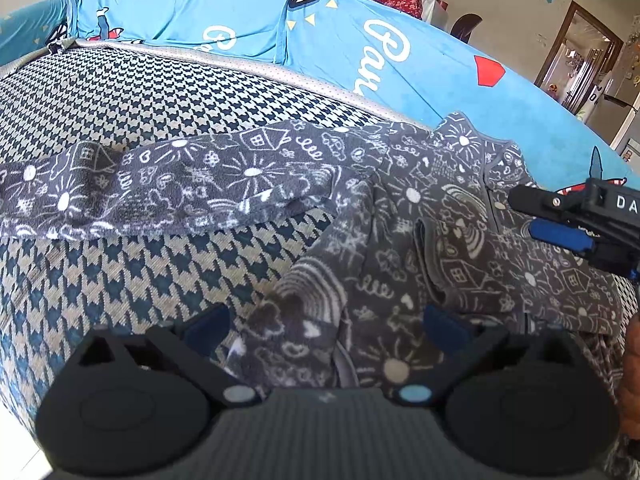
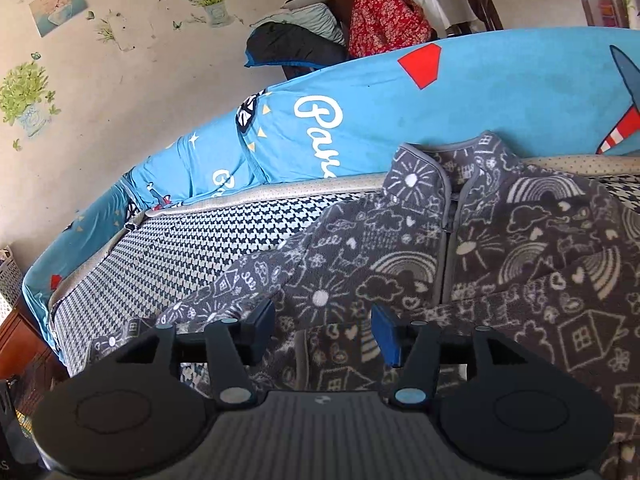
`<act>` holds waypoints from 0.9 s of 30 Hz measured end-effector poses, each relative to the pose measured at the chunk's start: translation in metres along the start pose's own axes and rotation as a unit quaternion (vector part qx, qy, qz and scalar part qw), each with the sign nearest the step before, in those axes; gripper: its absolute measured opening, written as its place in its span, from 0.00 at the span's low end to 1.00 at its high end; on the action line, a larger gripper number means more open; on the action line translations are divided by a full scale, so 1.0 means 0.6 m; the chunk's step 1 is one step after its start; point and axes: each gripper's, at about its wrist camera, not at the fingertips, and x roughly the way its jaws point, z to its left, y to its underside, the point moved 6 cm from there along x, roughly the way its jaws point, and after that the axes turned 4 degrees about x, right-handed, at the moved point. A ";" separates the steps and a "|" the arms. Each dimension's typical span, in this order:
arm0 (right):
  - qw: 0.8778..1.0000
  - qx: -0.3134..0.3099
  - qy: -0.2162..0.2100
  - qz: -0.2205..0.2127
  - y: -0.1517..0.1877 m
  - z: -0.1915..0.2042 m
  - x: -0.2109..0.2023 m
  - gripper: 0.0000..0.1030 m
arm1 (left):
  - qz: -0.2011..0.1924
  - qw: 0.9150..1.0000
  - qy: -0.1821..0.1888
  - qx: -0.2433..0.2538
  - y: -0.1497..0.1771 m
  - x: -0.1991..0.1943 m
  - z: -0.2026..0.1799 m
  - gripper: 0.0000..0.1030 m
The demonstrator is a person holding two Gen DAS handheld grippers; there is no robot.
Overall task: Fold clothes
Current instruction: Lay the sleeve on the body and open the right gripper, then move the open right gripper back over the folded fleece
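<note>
A grey fleece jacket (image 1: 452, 236) with white doodle print lies face up on the houndstooth seat (image 1: 120, 104). Its left sleeve (image 1: 168, 180) stretches out to the left. My left gripper (image 1: 326, 326) is open, its fingers on either side of the jacket's lower left hem. In the right wrist view the same jacket (image 2: 500, 256) shows its collar and zip, and my right gripper (image 2: 324, 328) hovers open above the chest, with nothing between its blue pads (image 2: 386, 336). That right gripper (image 1: 556, 220) also shows at the right edge of the left wrist view.
Blue printed cushions (image 1: 320, 40) line the back of the seat (image 2: 192, 240). Piled clothes, one red with flowers (image 2: 380, 16), sit behind them. A wall with plant stickers (image 2: 120, 60) rises at the left. A doorway (image 1: 580, 52) and a chair (image 2: 484, 0) lie beyond.
</note>
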 end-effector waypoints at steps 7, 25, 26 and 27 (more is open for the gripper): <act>0.998 -0.015 0.045 0.032 0.028 -0.018 0.007 0.52 | 0.013 1.000 0.003 -0.001 0.008 0.010 -0.007 1.00; 0.989 -0.026 0.129 0.063 0.065 -0.026 0.032 0.62 | 0.029 0.998 -0.033 0.045 0.022 0.033 -0.021 1.00; 0.989 -0.027 0.133 0.064 0.066 -0.023 0.033 0.63 | 0.030 0.998 -0.035 0.049 0.022 0.034 -0.022 1.00; 0.988 -0.029 0.137 0.064 0.067 -0.021 0.033 0.65 | 0.030 0.997 -0.038 0.054 0.023 0.035 -0.024 1.00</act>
